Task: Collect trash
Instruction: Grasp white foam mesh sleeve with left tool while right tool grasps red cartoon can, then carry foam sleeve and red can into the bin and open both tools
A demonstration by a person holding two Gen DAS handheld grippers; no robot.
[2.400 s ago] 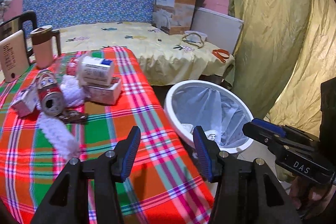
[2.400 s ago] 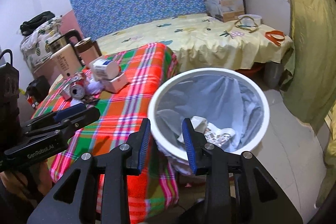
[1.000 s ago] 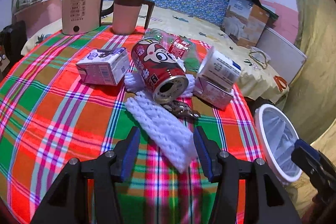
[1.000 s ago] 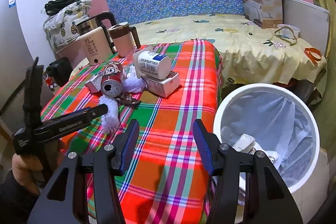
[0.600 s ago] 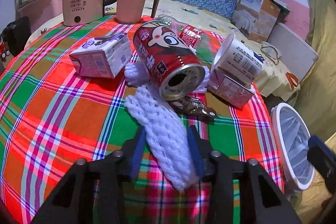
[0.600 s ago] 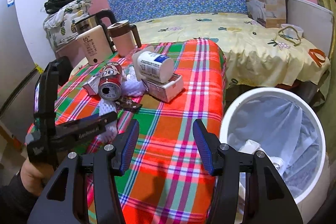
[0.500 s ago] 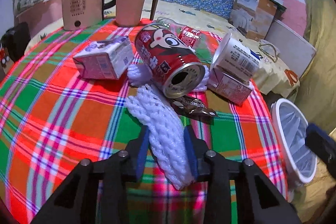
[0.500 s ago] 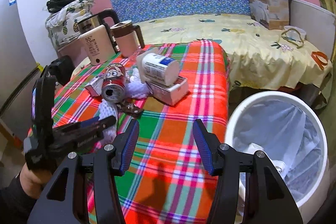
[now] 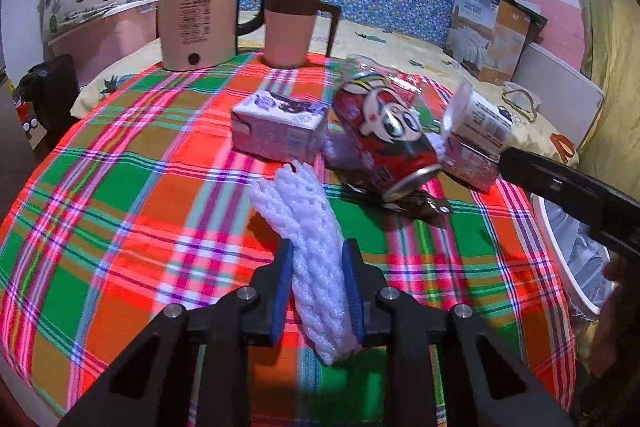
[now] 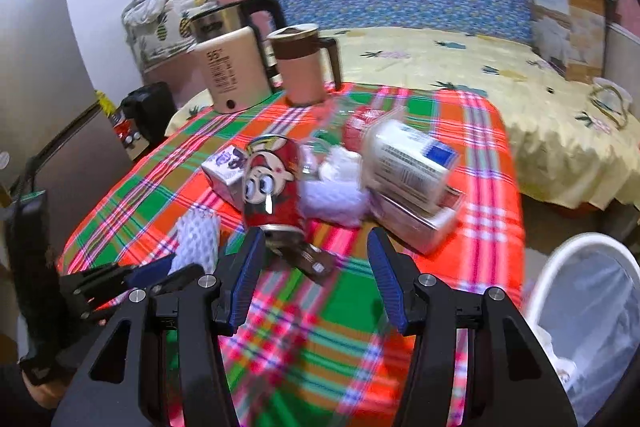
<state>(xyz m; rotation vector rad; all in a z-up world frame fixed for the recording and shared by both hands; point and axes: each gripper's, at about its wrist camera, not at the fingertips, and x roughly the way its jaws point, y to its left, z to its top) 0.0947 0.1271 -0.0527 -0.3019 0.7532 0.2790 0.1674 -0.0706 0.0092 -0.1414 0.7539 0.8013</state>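
We found the left claw (image 9: 316,287) had just been closing on a white foam-mesh sleeve (image 9: 308,239), blue pads pressing both its sides, low on the plaid-clothed tabletop (image 9: 120,187). At one o'clock from it lay a red cartoon-printed drink can (image 9: 384,139). The right claw (image 10: 316,275) stood open and empty, the can (image 10: 268,183) just beyond it. A white lined bin (image 10: 592,307) stood at four o'clock.

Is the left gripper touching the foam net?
Touching. Left wrist view: the left gripper has just been closing, and both blue pads press the sides of the foam net between them.
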